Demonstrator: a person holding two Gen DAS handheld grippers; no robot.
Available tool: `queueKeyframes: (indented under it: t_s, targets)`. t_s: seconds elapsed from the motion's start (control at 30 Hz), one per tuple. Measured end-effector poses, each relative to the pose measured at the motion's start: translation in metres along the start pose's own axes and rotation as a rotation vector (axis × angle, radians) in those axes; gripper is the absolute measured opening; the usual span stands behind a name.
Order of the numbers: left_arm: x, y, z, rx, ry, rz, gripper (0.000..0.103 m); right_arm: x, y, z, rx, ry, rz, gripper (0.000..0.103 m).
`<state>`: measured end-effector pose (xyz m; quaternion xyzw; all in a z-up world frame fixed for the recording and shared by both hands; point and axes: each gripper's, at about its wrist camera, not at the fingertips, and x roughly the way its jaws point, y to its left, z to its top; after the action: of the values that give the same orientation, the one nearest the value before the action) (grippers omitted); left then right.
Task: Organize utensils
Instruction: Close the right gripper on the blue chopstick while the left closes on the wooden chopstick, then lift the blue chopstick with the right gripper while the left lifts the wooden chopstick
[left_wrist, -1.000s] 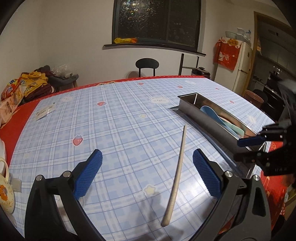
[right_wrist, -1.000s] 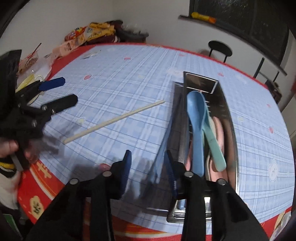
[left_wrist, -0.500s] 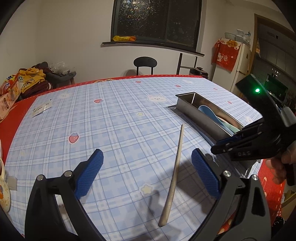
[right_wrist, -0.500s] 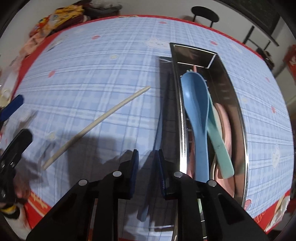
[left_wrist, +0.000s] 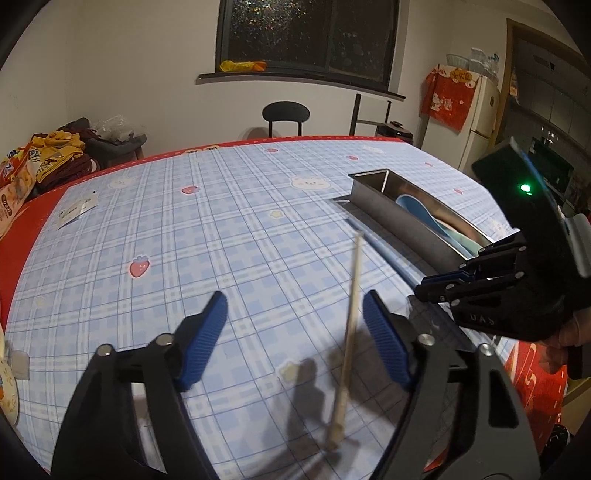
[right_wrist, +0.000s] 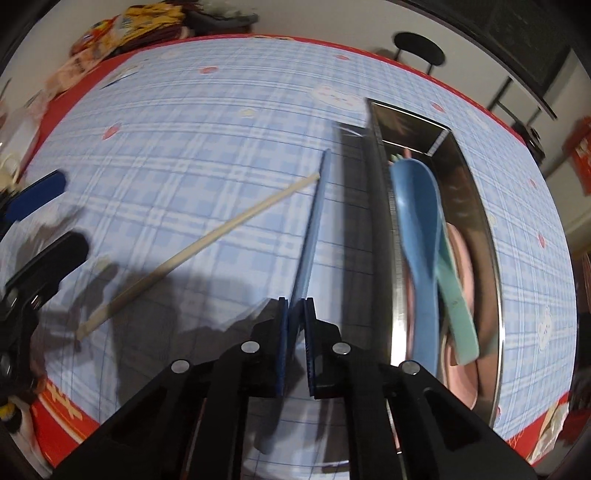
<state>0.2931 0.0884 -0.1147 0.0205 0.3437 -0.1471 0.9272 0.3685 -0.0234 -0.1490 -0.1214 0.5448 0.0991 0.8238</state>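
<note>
Clamping down, the right gripper (right_wrist: 295, 306) pinches a blue chopstick (right_wrist: 312, 221) beside the steel tray (right_wrist: 380, 229). Left gripper (left_wrist: 295, 321), jaws just narrowing yet apart, straddles the cream chopstick (left_wrist: 351, 306). At two o'clock, the tray holds a blue spoon (right_wrist: 417, 221), a green spoon (right_wrist: 456, 295), something pink underneath.

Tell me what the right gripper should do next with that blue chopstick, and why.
Probably lift it and carry it over the metal tray. The right gripper has just closed on the blue chopstick, which lies on the tablecloth beside the tray holding the spoons.
</note>
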Motion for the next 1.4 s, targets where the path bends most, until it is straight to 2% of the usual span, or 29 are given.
queueKeyframes:
  t_s: [0.1,0.17,0.3,0.4,0.5,0.73,1.03,1.07,1.13,1.23,1.3,1.4]
  targets:
    - [0.003,-0.006,-0.001,0.031,0.019,-0.018,0.06,0.001,0.006,-0.005,-0.04,-0.024,0.026,0.007]
    - [0.006,-0.016,0.002,0.089,0.031,-0.032,0.055,-0.002,0.006,-0.01,-0.04,-0.034,0.053,0.007]
    - [0.02,-0.027,-0.001,0.126,0.087,-0.071,0.053,-0.001,0.001,-0.015,-0.021,-0.047,0.091,0.007]
    - [0.035,-0.033,-0.005,0.152,0.147,-0.031,0.052,0.0,-0.001,-0.015,-0.019,-0.059,0.101,0.007]
    - [0.039,-0.032,-0.003,0.136,0.146,0.001,0.052,0.0,-0.003,-0.016,-0.012,-0.067,0.119,0.007]
    - [0.06,-0.027,0.0,0.102,0.226,0.084,0.053,0.001,-0.001,-0.013,-0.02,-0.096,0.142,0.007]
    - [0.059,-0.044,-0.003,0.194,0.203,0.192,0.055,0.001,-0.002,-0.016,-0.04,-0.13,0.163,0.007]
    - [0.059,-0.045,-0.003,0.204,0.2,0.2,0.053,0.001,-0.003,-0.016,-0.037,-0.131,0.165,0.007]
    - [0.057,-0.049,-0.006,0.231,0.194,0.184,0.043,0.001,-0.002,-0.017,-0.037,-0.132,0.166,0.007]
    - [0.053,-0.05,-0.01,0.251,0.191,0.174,0.016,0.0,-0.002,-0.018,-0.039,-0.131,0.166,0.007]
    - [0.053,-0.044,-0.009,0.222,0.193,0.179,0.011,0.0,-0.002,-0.019,-0.042,-0.134,0.166,0.007]
    - [0.053,-0.03,-0.007,0.148,0.204,0.133,0.011,-0.001,-0.002,-0.021,-0.05,-0.142,0.163,0.007]
